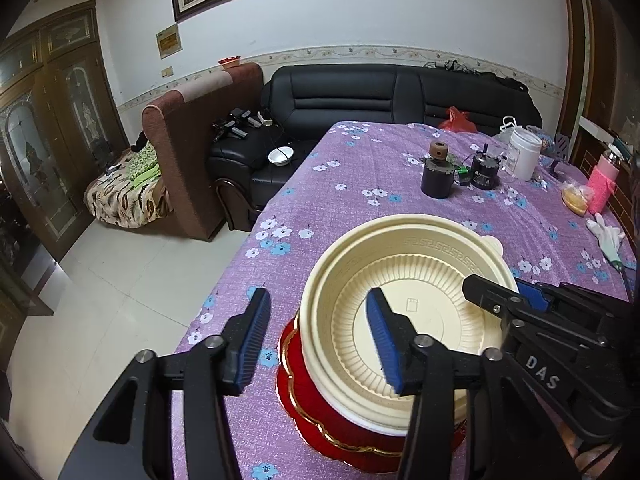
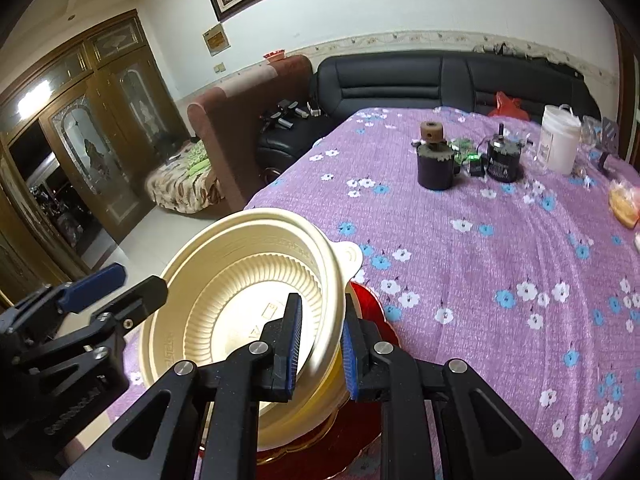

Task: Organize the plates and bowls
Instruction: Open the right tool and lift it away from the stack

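Note:
A cream plastic bowl [image 1: 412,312] sits stacked on a red plate with a gold rim [image 1: 316,416] near the front edge of the purple flowered table. My left gripper [image 1: 320,340] is open, its jaws astride the bowl's left wall. My right gripper [image 2: 320,344] has its jaws on either side of the bowl's [image 2: 240,292] right rim, with a narrow gap; the bowl looks tilted in the right wrist view. The red plate [image 2: 368,304] shows under the bowl there.
Purple tablecloth [image 1: 360,184] covers the table. Farther back stand a dark jar with a brown knob [image 1: 437,174], a black motor-like can [image 1: 485,170] and a white tub [image 1: 525,152]. A pink bottle [image 1: 602,184] and a white glove [image 1: 608,236] lie at right. Floor drops off left.

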The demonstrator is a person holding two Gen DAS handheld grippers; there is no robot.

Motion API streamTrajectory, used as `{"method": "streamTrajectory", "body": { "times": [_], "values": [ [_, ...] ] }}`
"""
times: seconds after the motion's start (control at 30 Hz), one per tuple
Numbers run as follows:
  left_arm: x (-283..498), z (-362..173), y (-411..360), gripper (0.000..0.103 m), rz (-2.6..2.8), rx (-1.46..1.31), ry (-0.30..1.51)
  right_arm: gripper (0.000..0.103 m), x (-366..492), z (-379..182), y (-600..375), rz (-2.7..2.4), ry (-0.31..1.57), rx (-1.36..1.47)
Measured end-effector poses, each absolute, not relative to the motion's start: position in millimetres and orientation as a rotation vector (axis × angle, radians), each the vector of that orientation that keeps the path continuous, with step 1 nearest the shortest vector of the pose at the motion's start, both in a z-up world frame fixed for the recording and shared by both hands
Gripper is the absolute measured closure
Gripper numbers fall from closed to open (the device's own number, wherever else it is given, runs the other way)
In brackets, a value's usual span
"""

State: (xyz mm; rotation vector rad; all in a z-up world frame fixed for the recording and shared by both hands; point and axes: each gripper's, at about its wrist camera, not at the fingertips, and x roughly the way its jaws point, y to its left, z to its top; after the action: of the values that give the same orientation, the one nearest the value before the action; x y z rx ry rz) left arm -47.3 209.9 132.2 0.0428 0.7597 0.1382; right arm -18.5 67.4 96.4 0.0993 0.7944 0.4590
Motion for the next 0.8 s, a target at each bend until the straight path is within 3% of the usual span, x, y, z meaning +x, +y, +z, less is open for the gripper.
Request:
{"method": "streamTrajectory", "body": {
  "times": [0.17,0.23,0.3,0.4,0.8],
  "values": [
    [-56.8,138.2,214.4,0.033,0.161,0.028,0.727,0.080,-26.5,95.1,80.2,0.399,0.723,-0.039],
    [-59.5,139.8,216.0,0.029,0.165,0.023,0.722,0.070,-30.0,94.9,82.3,0.404,0.708,-0.060],
    [-62.0,140.5,217.2,0.027,0.169,0.020,0.719,0.051,-32.3,96.7,81.8,0.417,0.700,-0.046],
    [-65.3,141.0,218.9,0.026,0.175,0.012,0.716,0.038,-36.0,101.7,79.1,0.409,0.674,-0.035],
    [-86.9,144.3,220.0,0.022,0.188,-0.018,0.683,0.032,-58.1,111.6,45.5,0.360,0.655,0.058]
  ]
}}
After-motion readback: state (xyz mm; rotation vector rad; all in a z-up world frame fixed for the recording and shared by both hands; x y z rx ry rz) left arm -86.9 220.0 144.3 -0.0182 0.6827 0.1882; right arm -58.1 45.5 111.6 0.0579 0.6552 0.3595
